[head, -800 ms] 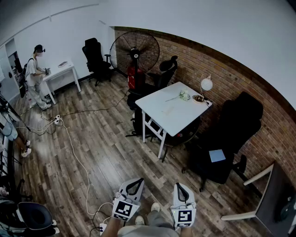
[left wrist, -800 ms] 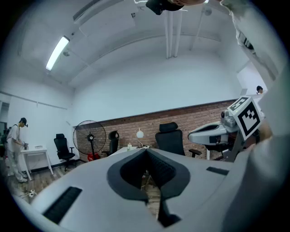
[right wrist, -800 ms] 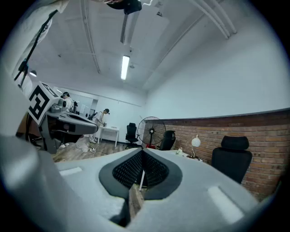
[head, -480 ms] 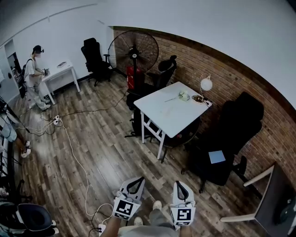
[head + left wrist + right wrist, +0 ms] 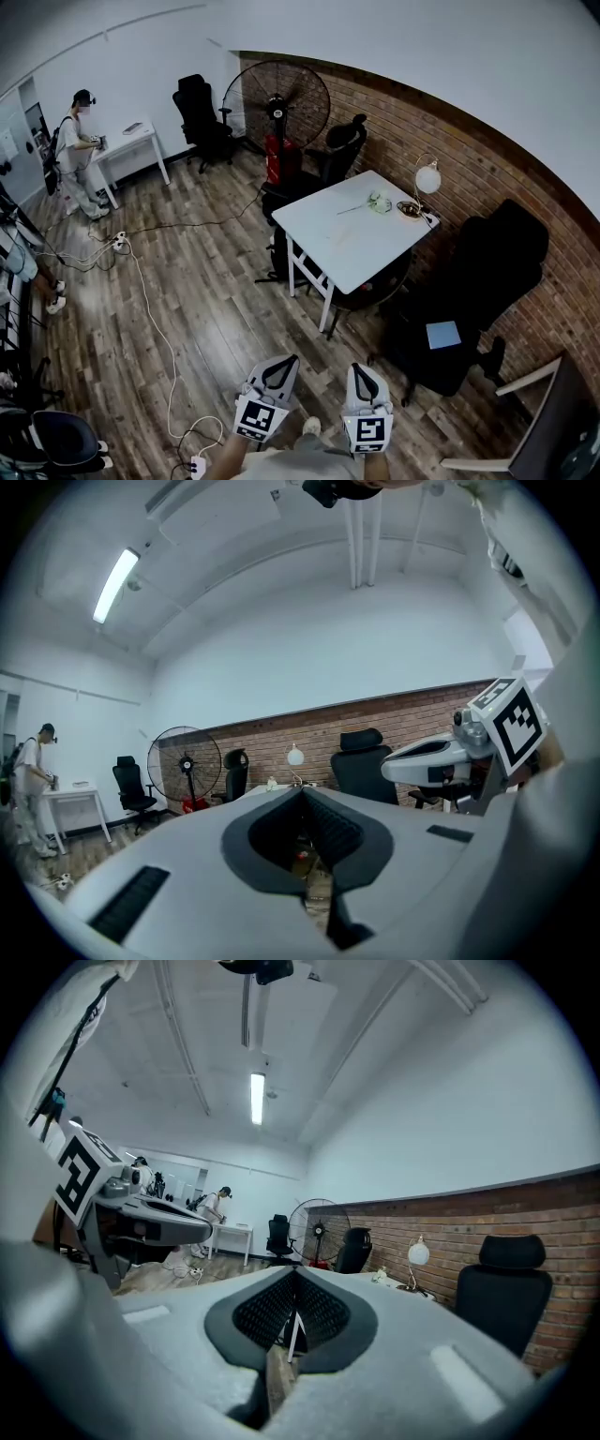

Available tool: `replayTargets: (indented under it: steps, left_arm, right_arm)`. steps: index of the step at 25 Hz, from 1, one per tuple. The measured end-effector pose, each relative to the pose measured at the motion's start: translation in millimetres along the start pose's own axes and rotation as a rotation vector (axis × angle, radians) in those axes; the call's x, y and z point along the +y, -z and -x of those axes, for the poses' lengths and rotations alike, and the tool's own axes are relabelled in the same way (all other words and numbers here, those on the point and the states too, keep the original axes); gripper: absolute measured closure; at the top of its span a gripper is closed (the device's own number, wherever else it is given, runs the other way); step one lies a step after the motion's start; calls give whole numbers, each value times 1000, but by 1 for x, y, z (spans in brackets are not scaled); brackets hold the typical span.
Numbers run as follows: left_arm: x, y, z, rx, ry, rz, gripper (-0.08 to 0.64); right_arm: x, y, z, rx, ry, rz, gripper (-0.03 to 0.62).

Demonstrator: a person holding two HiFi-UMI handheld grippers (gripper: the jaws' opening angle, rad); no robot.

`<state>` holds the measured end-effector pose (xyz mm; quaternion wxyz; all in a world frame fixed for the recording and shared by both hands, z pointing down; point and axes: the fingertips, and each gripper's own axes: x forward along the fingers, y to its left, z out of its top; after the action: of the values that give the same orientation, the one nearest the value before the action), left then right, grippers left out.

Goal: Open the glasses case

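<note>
I cannot make out a glasses case from here. A white table (image 5: 349, 246) stands in the middle of the room with a small pale-green thing (image 5: 377, 199) and a dark dish (image 5: 407, 203) at its far end. My left gripper (image 5: 283, 360) (image 5: 302, 794) and right gripper (image 5: 357, 368) (image 5: 293, 1274) hang side by side at the bottom of the head view, far short of the table. Both point about level toward it. Both are shut with nothing between the jaws.
A globe lamp (image 5: 427, 176) stands at the table's far corner. Black office chairs (image 5: 469, 281) stand right of the table, with another chair (image 5: 343, 145) and a big floor fan (image 5: 277, 94) behind it. Cables (image 5: 150, 309) trail over the wooden floor. A person (image 5: 77, 150) stands at a far desk (image 5: 131, 141).
The whole head view has shifted a little, so the table and chairs sit slightly further right. Both grippers have stayed shut, side by side at the bottom edge.
</note>
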<state>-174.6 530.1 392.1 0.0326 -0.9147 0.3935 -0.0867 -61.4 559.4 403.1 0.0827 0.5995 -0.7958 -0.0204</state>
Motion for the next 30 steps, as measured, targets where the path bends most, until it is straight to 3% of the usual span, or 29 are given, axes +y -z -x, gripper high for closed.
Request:
replayTargets:
  steps: [2,6,15,30]
  left_arm:
    - [3,-2,-16,2,-5,-18,555]
    - [5,-4,-43,23,-29,33,556]
    - [10,-16,-83,31,-87,38,555]
    - [50,-11,-140,10,-135,31,555]
  right_arm:
    - [-11,2,-12,10,-10,0,586]
    - [-32,0,-27,2,-24,42,586]
    - [-69,-1,-57,15,-77,-14,586]
    - [-106,8,-121,18,-72,-38,586]
